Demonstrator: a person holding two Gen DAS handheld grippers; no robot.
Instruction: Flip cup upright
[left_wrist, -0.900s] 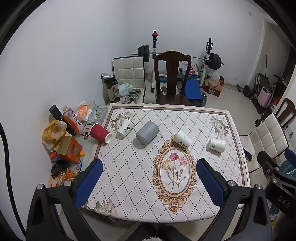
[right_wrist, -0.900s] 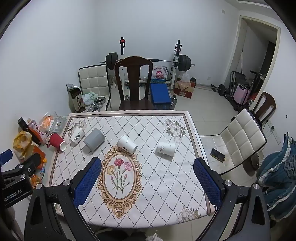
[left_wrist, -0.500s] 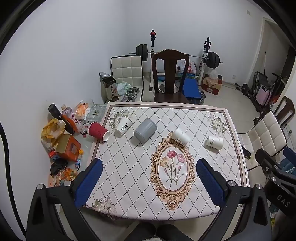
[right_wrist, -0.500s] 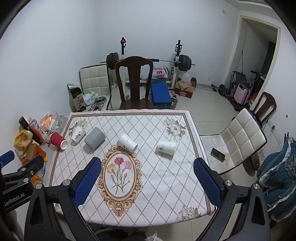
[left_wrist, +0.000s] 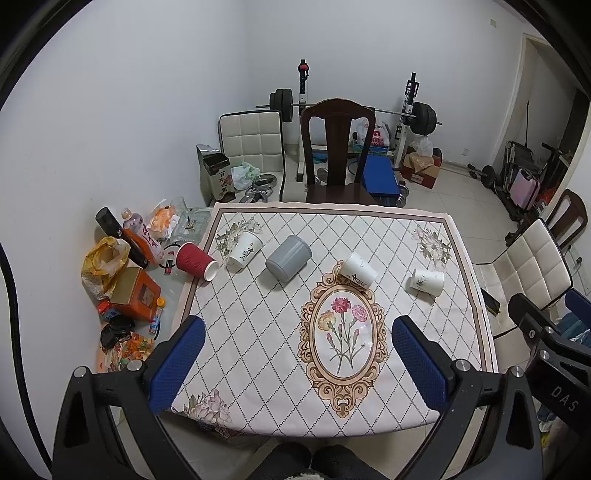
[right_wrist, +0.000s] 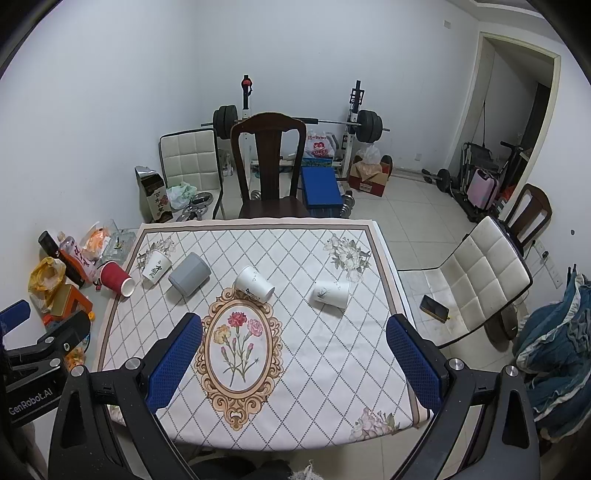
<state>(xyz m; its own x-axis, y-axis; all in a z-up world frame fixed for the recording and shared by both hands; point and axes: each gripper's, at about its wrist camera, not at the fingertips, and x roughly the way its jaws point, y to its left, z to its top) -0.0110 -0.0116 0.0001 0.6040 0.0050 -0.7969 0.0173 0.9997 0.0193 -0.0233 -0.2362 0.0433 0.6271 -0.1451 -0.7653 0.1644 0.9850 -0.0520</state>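
Observation:
Several cups lie on their sides across the far half of the table (left_wrist: 258, 350): a red paper cup (left_wrist: 195, 260) at the left edge, a white printed cup (left_wrist: 243, 249), a grey cup (left_wrist: 289, 258), a white cup (left_wrist: 357, 269) and another white cup (left_wrist: 427, 281) at the right. In the right wrist view they show as red cup (right_wrist: 116, 278), white cup (right_wrist: 156, 266), grey cup (right_wrist: 189, 274), white cup (right_wrist: 254, 283) and white cup (right_wrist: 330, 292). My left gripper (left_wrist: 297, 363) and right gripper (right_wrist: 293, 362) are open and empty, high above the table's near edge.
A dark wooden chair (left_wrist: 338, 151) stands behind the table, a white padded chair (right_wrist: 480, 280) to its right with a phone (right_wrist: 436, 307) on it. Bags, bottles and boxes (left_wrist: 122, 273) clutter the floor at the left. Weight equipment stands at the back wall.
Both grippers have drawn back and up a little, so the table looks smaller and farther. The cups have not moved. Both jaws stay open.

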